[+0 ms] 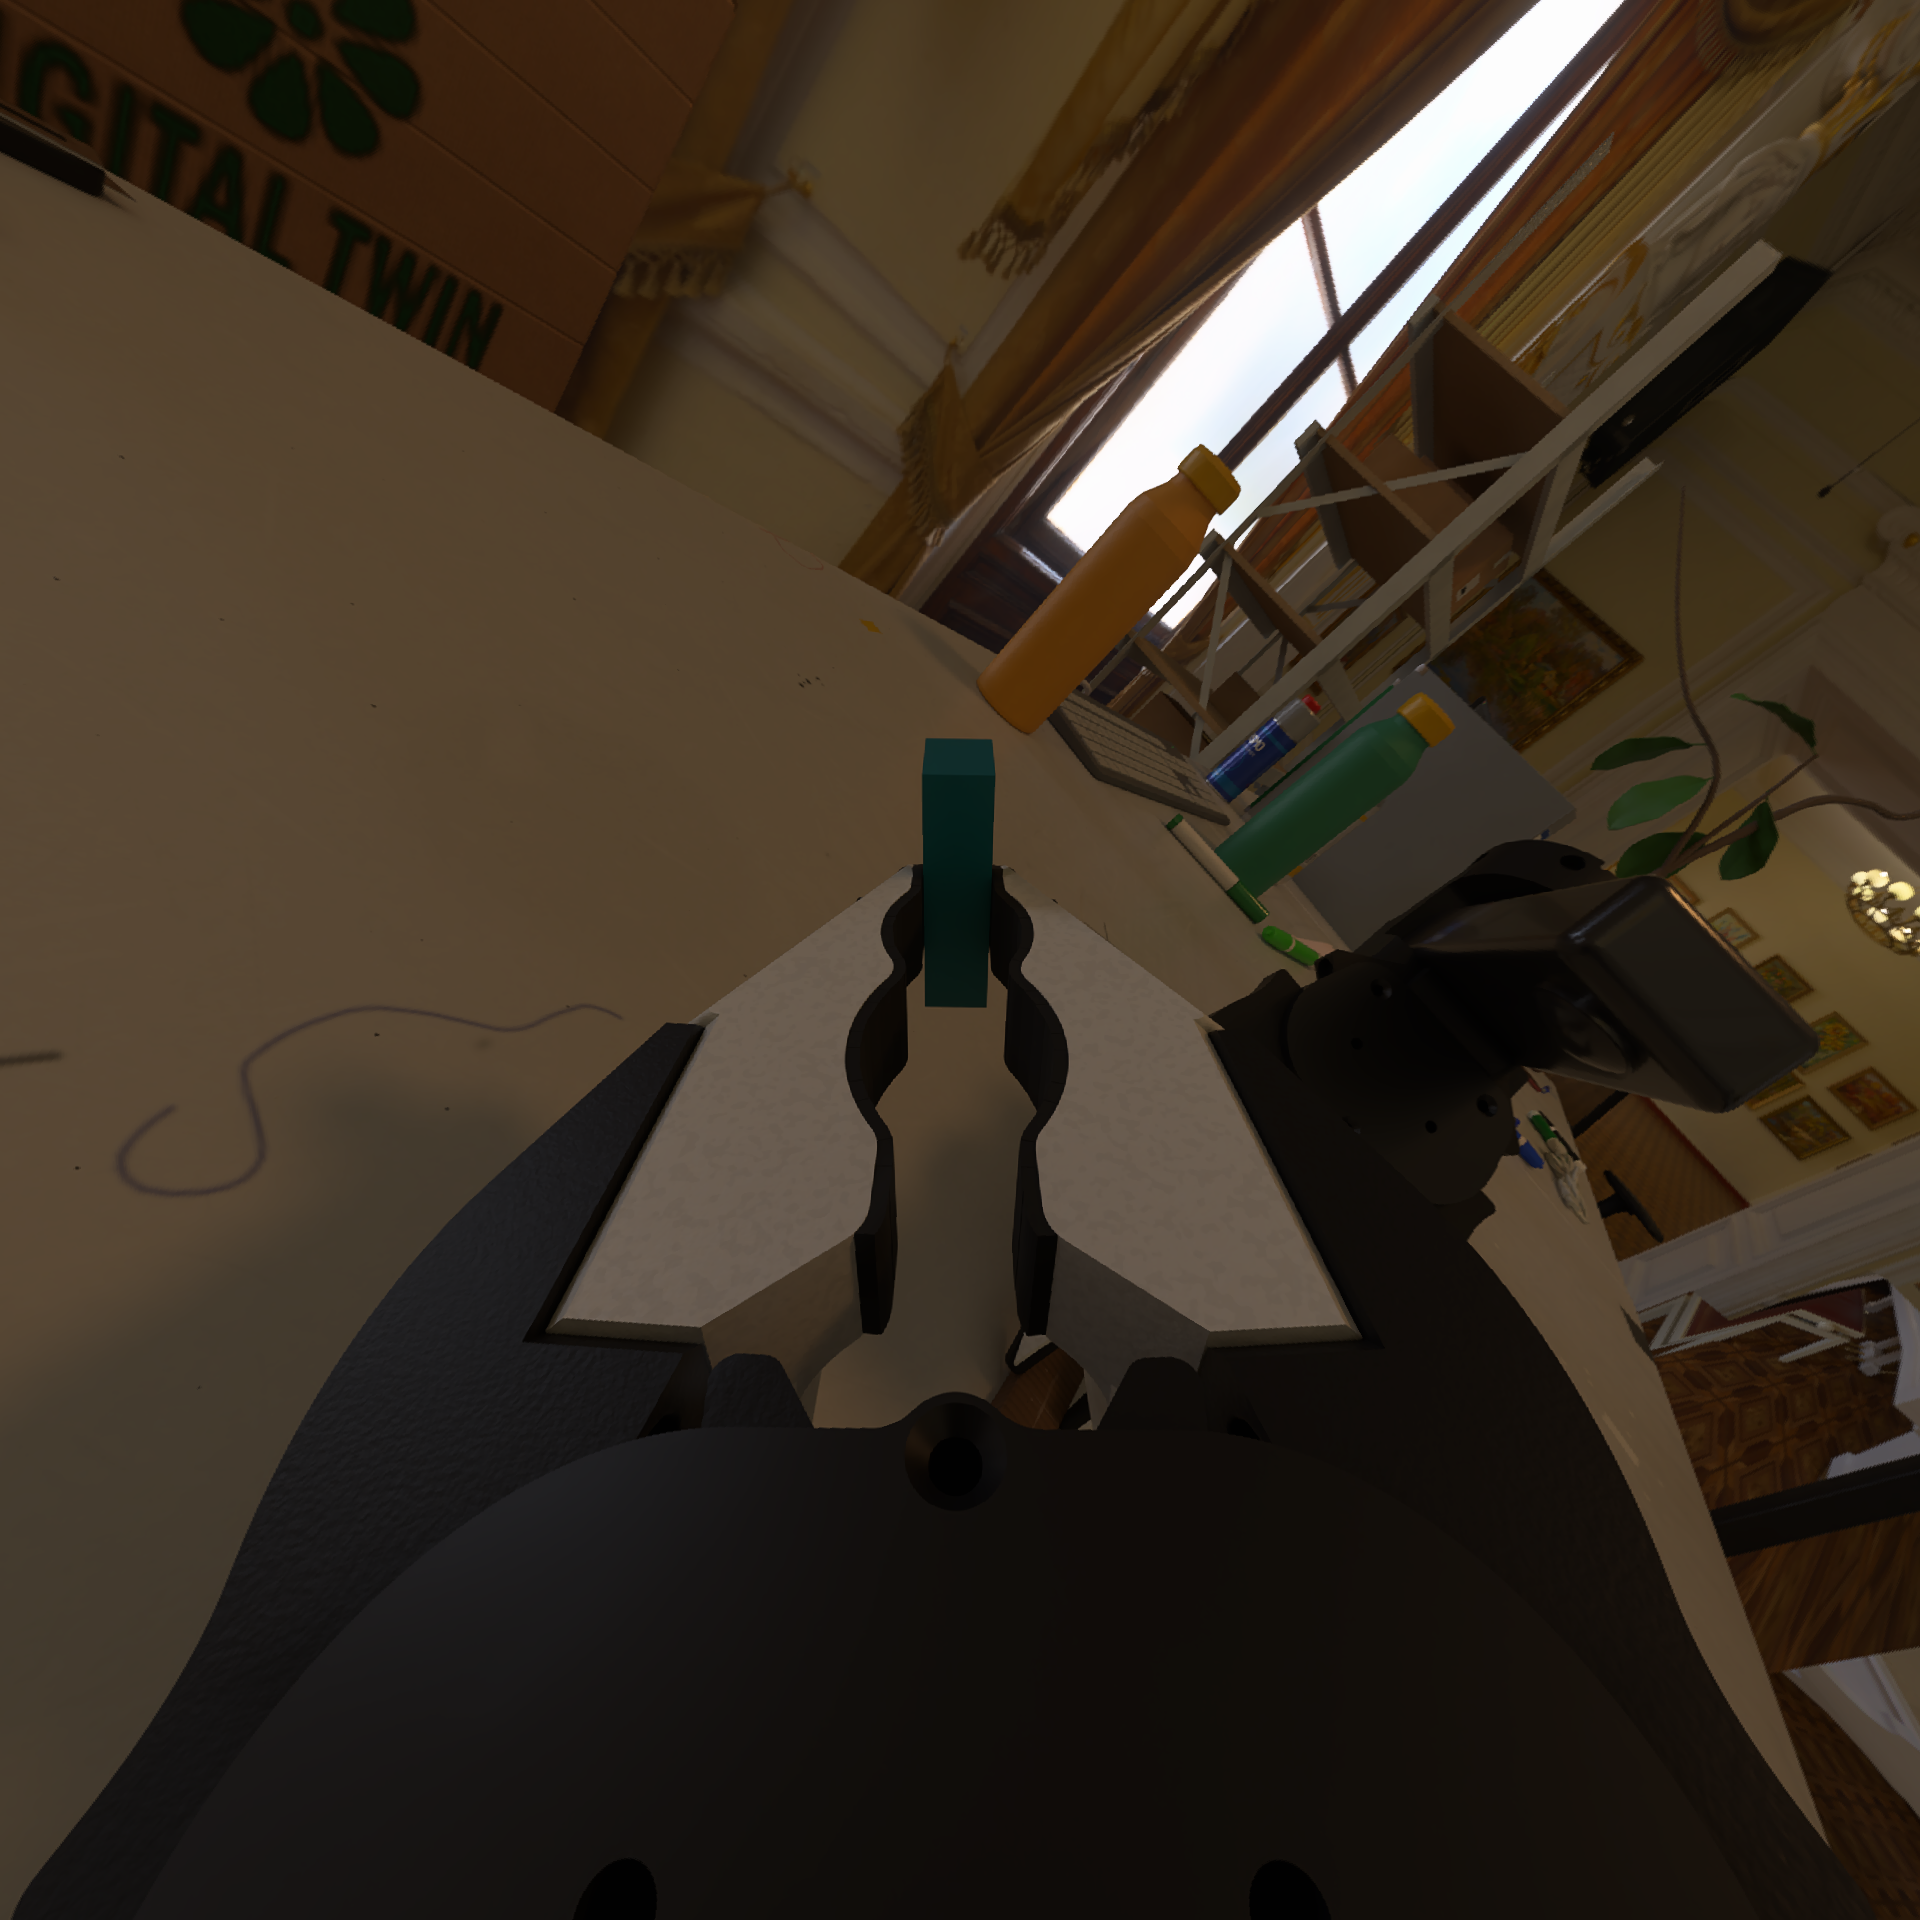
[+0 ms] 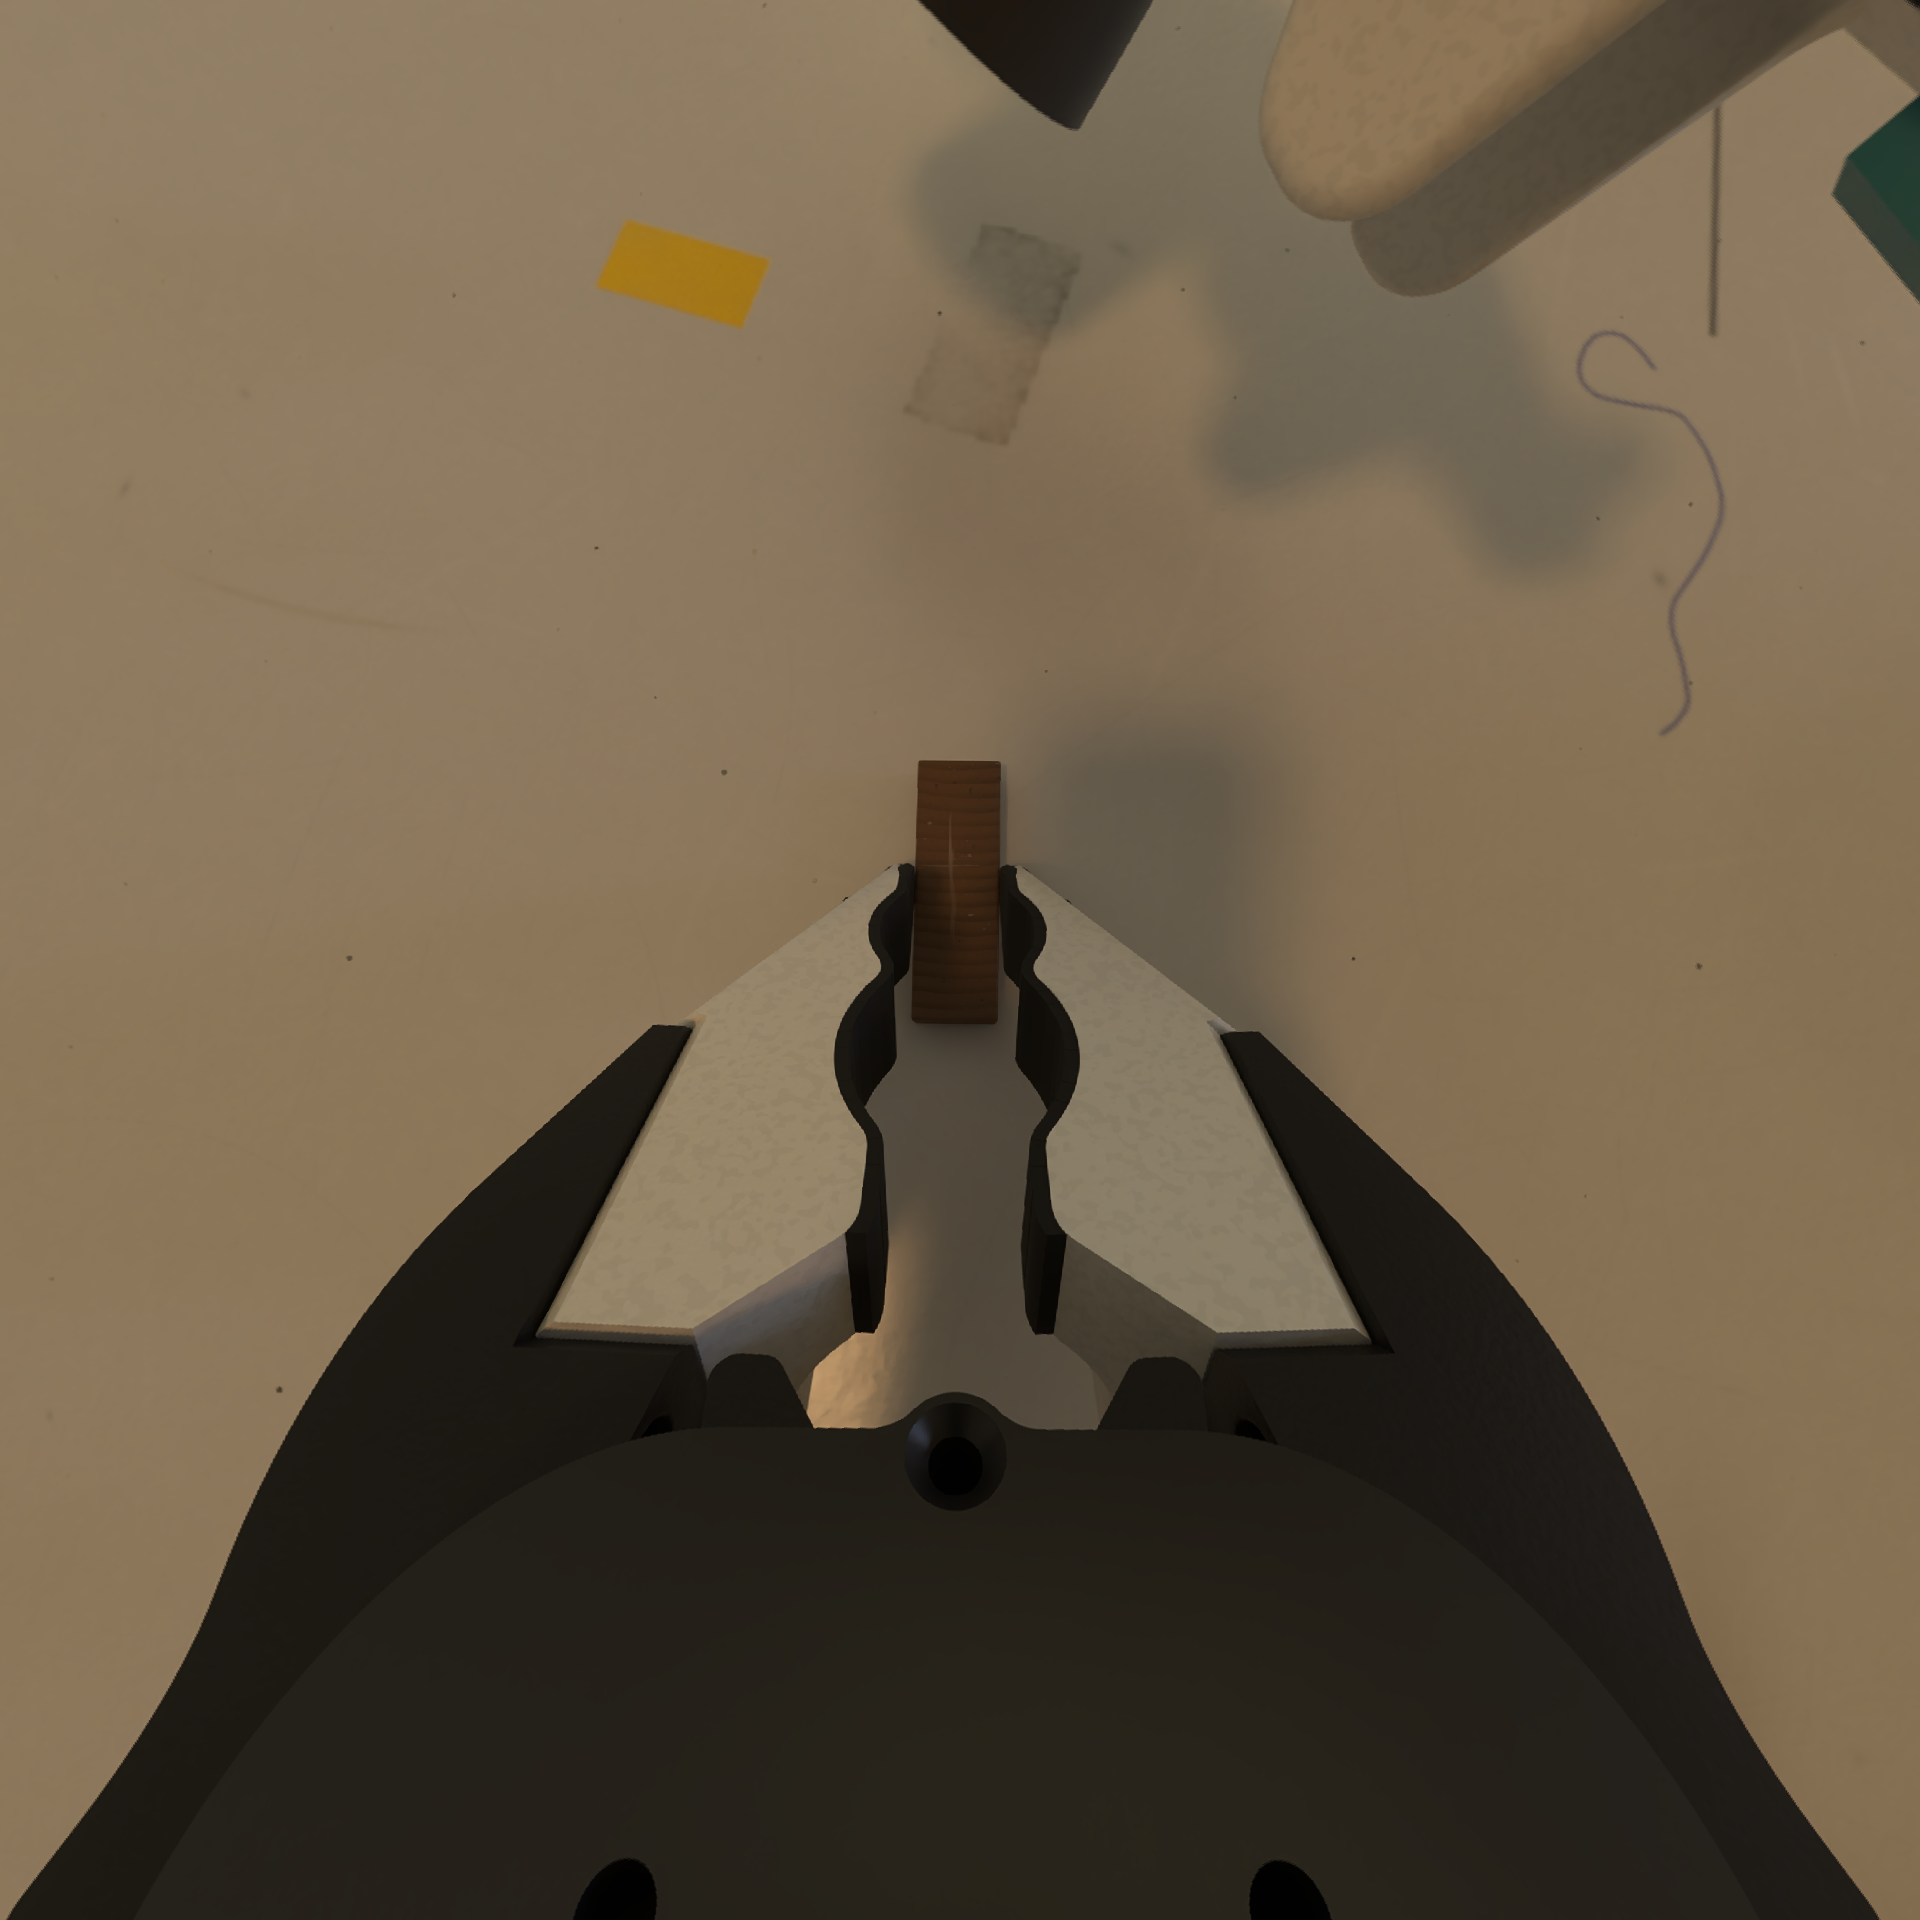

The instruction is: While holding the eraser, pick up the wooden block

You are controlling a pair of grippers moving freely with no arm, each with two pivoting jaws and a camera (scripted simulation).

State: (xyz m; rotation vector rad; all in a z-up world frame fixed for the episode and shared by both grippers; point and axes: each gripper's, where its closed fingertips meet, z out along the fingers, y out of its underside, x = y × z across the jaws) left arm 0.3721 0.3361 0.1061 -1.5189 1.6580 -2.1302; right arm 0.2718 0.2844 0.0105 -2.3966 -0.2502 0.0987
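My left gripper [image 1: 957,883] is shut on a teal eraser [image 1: 957,831], which sticks out past the fingertips above the beige table [image 1: 364,675]. My right gripper [image 2: 956,878] is shut on a brown wooden block [image 2: 957,831], held lengthwise between the fingertips and pointed down at the table [image 2: 416,623]. The right gripper's dark body [image 1: 1538,997] shows at the right in the left wrist view. In the right wrist view the left gripper's pale fingers [image 2: 1392,125] and a corner of the eraser [image 2: 1886,197] show at the top right.
An orange bottle [image 1: 1101,603], a green bottle [image 1: 1320,800], a keyboard [image 1: 1132,764], green markers [image 1: 1231,888] and a cardboard box [image 1: 416,156] stand at the table's far side. A yellow patch [image 2: 683,272], a grey patch [image 2: 992,332] and a purple scribble [image 2: 1683,520] mark the tabletop.
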